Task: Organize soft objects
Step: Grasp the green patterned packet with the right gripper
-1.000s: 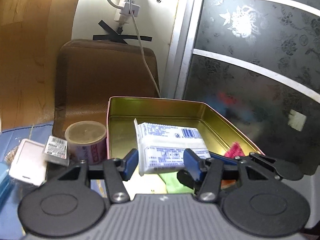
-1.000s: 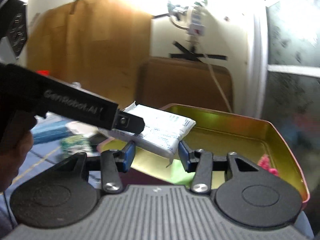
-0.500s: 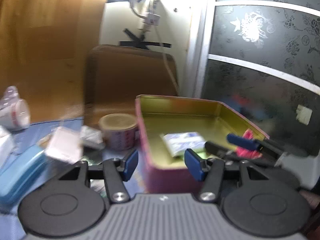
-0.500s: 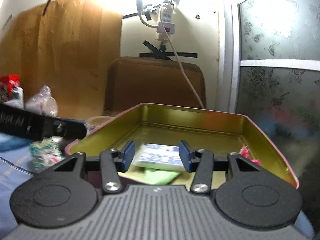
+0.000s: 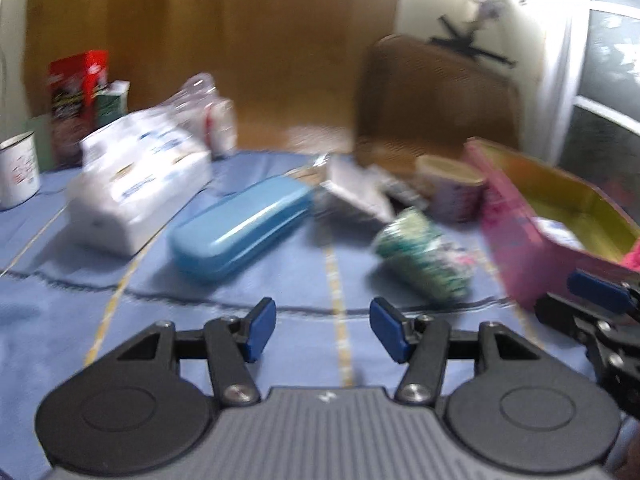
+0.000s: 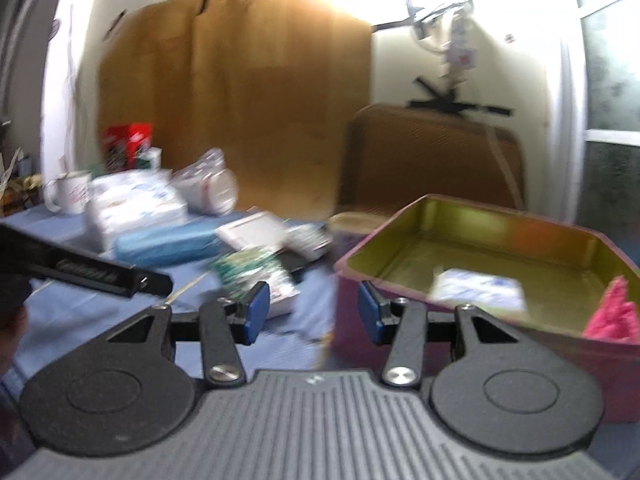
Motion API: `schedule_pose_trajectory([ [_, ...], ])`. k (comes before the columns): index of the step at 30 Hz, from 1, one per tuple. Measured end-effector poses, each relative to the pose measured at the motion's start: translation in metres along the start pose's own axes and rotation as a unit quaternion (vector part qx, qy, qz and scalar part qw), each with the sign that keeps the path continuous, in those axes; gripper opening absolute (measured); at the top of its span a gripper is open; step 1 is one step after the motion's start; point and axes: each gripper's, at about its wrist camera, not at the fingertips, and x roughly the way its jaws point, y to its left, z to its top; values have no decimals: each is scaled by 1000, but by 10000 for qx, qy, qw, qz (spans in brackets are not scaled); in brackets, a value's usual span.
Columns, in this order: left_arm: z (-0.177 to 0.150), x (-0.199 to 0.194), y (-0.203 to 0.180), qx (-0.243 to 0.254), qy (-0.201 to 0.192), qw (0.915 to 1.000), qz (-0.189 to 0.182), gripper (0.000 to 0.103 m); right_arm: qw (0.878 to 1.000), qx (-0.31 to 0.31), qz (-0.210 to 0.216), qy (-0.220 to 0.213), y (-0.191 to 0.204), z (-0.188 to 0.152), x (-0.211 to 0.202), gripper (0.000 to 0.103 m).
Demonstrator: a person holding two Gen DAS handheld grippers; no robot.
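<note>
Left hand-held gripper [image 5: 322, 330]: jaws apart, nothing between the blue pads, angled down over the bench [image 5: 200, 312], which has a blue cloth with yellow stripes on it. Frame is motion-blurred. It is aimed at open cloth, with the green-and-white patterned soft bundle [image 5: 424, 256] ahead and slightly right, not touching the pads.

Right hand-held gripper [image 6: 310, 312]: jaws apart, empty, tilted slightly downward. Its right pad sits in line with the near left corner of the pink tin [image 6: 400, 320], its left pad in line with the patterned bundle; contact with either can't be told from the blur. In the left view the right gripper's tip shows at the far right edge, just beside the tin's near wall. In the right view the left gripper's black body crosses in from the left edge, with part of a hand below it.

Soft things: white-and-blue tissue pack [image 6: 478, 290] lies flat on the tin's gold floor, toward the near wall. Pink fluffy item [image 6: 612, 314] is in the tin's near right corner. Patterned bundle is outside the tin, on the cloth just left of it.

Other stuff on the bench: blue hard case [image 5: 240, 226] lying diagonal, large white tissue package [image 5: 136, 184] left of it, white mug [image 5: 18, 170] at far left, round lidded tub [image 5: 450, 186] just beside the tin's far left corner.
</note>
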Motion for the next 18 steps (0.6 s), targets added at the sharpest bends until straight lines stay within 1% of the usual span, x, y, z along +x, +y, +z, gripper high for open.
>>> schedule_pose_trajectory([
  [3,-2,6,9,-123,107,9998,137,54,9993,88,237,288,8,-2,11,51],
  [6,-4,10,15,-179,118,9994,271,55,9983,93,318,474,14,-4,20,51],
  [9,-4,12,17,-133,77,9991,399,57,9975,65,360,597,20,-4,27,51],
  [11,-5,13,18,-113,56,9988,468,57,9975,-42,377,604,24,-1,31,52],
  [14,-6,14,16,-24,19,9983,579,58,9976,-316,363,498,31,5,40,52],
  [18,-6,16,21,-65,-9,9970,770,58,9951,-724,437,504,37,14,61,53],
])
